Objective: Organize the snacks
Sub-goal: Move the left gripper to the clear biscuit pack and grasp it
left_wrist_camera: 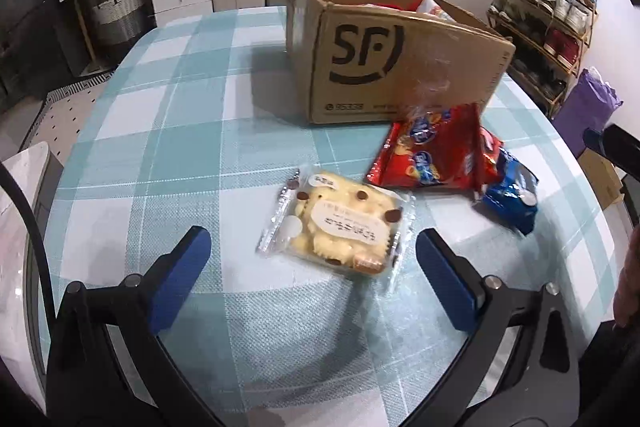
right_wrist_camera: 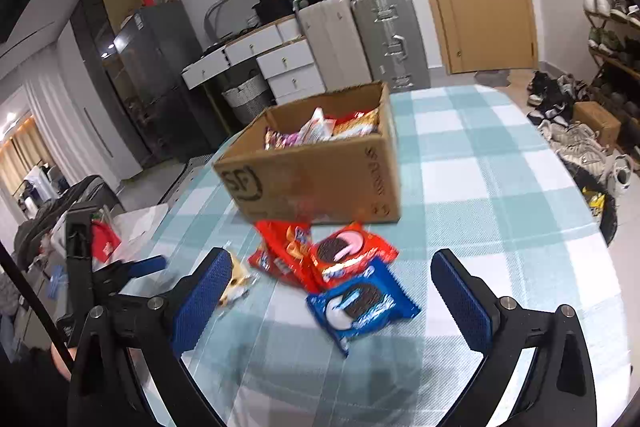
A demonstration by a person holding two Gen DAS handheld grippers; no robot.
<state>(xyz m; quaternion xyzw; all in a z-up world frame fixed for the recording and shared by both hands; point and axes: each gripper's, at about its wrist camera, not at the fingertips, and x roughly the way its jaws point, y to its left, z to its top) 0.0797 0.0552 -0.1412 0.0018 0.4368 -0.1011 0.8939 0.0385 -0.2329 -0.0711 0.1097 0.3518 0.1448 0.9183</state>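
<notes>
The left gripper point(left_wrist_camera: 313, 249) hovers low over the desk point(left_wrist_camera: 168, 131), its blue-padded fingers point(left_wrist_camera: 182, 271) spread wide apart and holding nothing. Between them and a little ahead lies a clear-wrapped pastry pack point(left_wrist_camera: 334, 223), flat on the checked cloth and touching neither pad.

Beyond it and to the right, a red biscuit bag point(left_wrist_camera: 434, 151) lies partly propped up, just in front of the cardboard box point(left_wrist_camera: 400, 67). Against the bag's right side sits a blue cookie pack point(left_wrist_camera: 512, 195). The box stands open at the top, printed with a large SF logo, and snack wrappers show above its rim.

From the right wrist camera, the right gripper point(right_wrist_camera: 332, 291) also has its fingers point(right_wrist_camera: 204, 301) wide apart and empty. The blue cookie pack point(right_wrist_camera: 362, 305) lies between them, with a red cookie pack point(right_wrist_camera: 348, 253) overlapping its far edge and the red biscuit bag point(right_wrist_camera: 280, 251) just left of that. The pastry pack point(right_wrist_camera: 236, 281) peeks out behind the left pad, mostly hidden. The box point(right_wrist_camera: 316, 163) holds several packets, too blurred to identify with certainty.
</notes>
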